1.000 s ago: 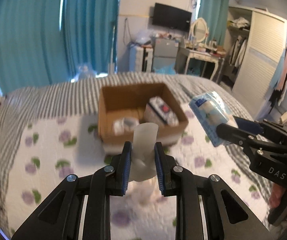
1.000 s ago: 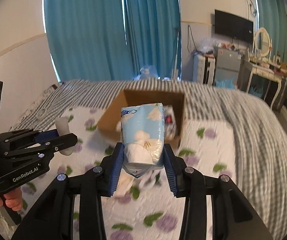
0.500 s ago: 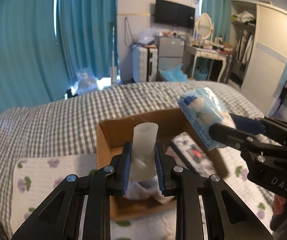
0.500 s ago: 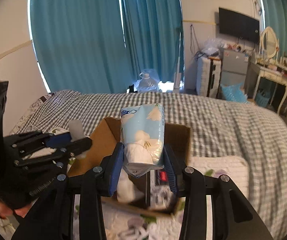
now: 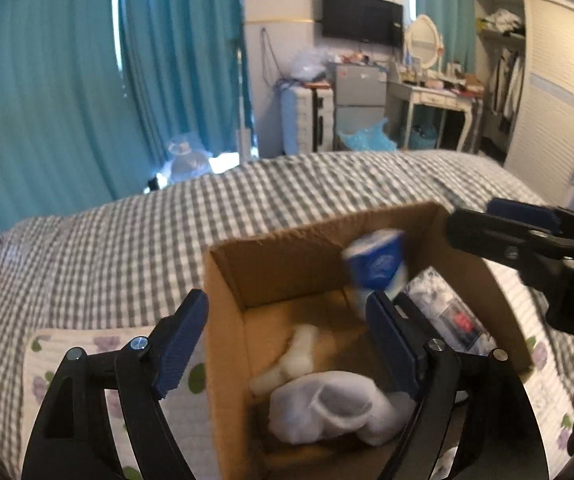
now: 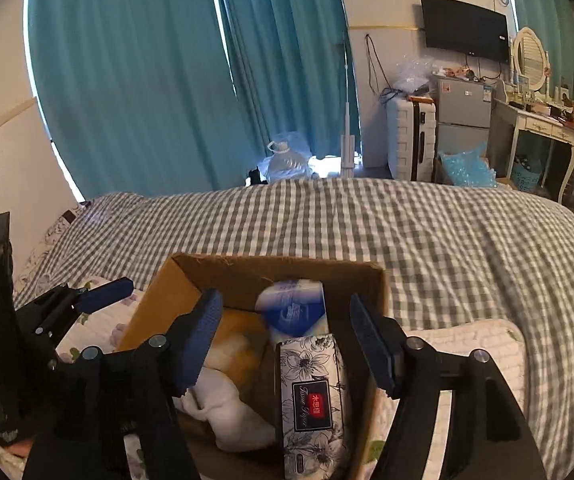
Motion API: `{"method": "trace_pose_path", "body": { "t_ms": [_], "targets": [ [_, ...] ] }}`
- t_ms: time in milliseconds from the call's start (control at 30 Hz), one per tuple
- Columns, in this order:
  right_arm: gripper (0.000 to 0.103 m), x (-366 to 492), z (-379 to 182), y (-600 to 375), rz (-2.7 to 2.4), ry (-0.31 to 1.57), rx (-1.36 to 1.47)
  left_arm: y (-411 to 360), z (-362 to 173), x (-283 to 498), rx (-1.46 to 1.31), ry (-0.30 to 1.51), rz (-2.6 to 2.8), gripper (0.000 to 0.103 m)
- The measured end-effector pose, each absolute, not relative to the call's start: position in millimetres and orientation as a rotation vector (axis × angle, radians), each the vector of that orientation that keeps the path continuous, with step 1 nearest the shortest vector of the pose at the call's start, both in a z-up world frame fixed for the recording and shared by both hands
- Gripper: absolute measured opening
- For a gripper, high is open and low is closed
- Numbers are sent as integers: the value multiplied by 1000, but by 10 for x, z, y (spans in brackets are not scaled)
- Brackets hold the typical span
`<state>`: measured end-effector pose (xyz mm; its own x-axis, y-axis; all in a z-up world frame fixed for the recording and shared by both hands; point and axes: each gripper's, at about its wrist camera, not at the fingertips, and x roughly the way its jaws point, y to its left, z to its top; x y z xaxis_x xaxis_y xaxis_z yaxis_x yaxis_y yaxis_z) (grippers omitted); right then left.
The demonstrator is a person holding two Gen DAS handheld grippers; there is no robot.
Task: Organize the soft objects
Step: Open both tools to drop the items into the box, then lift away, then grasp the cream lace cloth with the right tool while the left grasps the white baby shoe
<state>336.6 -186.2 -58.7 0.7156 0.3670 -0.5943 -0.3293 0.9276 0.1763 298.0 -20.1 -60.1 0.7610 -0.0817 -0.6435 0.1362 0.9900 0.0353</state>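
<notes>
Right wrist view: cardboard box (image 6: 167, 292) holds tissue packs (image 6: 295, 312) and socks (image 6: 227, 408); both tongs (image 6: 283, 344) gape empty.

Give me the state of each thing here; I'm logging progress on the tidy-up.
left tool: open, empty, over the box.
right tool: open, empty, over the box.
cardboard box: open-topped, on the bed.
blue tissue pack: in box, upright.
floral tissue pack: in box.
white socks: in box.
</notes>
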Motion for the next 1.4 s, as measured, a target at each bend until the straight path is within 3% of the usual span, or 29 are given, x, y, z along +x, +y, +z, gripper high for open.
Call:
{"method": "trace_pose_path", "body": {
  "t_ms": [300, 567, 700, 967, 1400],
  "targets": [
    [75, 2628, 272, -2148, 346, 561, 25, -139, 327, 2200, 99, 532, -79, 82],
    [103, 1527, 1061, -2345, 343, 468, -19, -19, 1093, 1310, 54, 390, -30, 84],
    [103, 1060, 1153, -2360, 343, 452, -70, 46, 1141, 966, 36, 382, -4, 84],
    [103, 595, 647, -2257, 389, 523, -92, 238, 615, 692, 15, 510, 0, 84],
    [103, 940, -1097, -1608, 409, 835, -82, 355, -854, 718, 65, 724, 39, 84]
  ]
}}
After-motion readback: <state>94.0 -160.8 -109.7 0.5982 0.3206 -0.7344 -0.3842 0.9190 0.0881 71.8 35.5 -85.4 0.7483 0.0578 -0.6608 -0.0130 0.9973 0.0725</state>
